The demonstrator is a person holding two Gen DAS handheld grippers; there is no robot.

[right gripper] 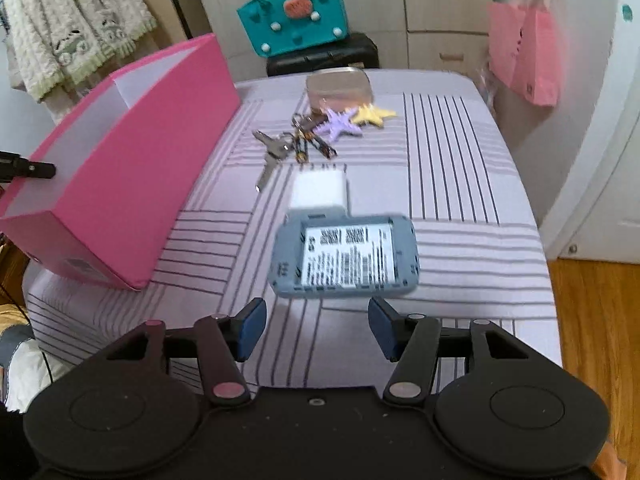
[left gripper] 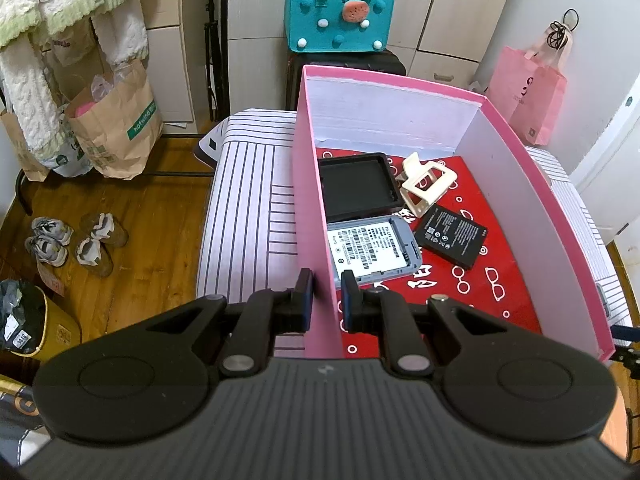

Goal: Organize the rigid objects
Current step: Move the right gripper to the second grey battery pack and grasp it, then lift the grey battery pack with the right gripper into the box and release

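1. Lower centre of the left wrist view: left gripper (left gripper: 327,300) is clamped on the near left wall of the pink box (left gripper: 308,184), one pad outside the wall, one inside, almost fully closed on it.
2. Box interior fills the centre right of that view, on a red printed liner (left gripper: 472,296). Contents: black tray (left gripper: 358,186) against the left wall, grey device shell (left gripper: 370,248) with a label just below the tray, cream clip (left gripper: 426,188) beside the tray, black battery (left gripper: 451,237) right of the shell.
3. Right wrist view, lower centre: right gripper (right gripper: 317,330) has its jaws spread, nothing between the pads (no contact visible).
4. Just above the fingertips, mid frame: a second grey device shell (right gripper: 345,258), label up, lying on the striped cloth (right gripper: 460,248). Motion blur on it, so the label is unreadable.
5. White charger block (right gripper: 319,192) touches the shell's far edge.
6. Further up: key bunch (right gripper: 280,150), purple star (right gripper: 339,126), yellow star (right gripper: 374,115), round tin (right gripper: 339,87) behind them.
7. Pink box sits left of frame in this view, tilted.
8. Background, top of both views: teal bag (left gripper: 340,16), pink shopping bag (left gripper: 528,96) at the right.
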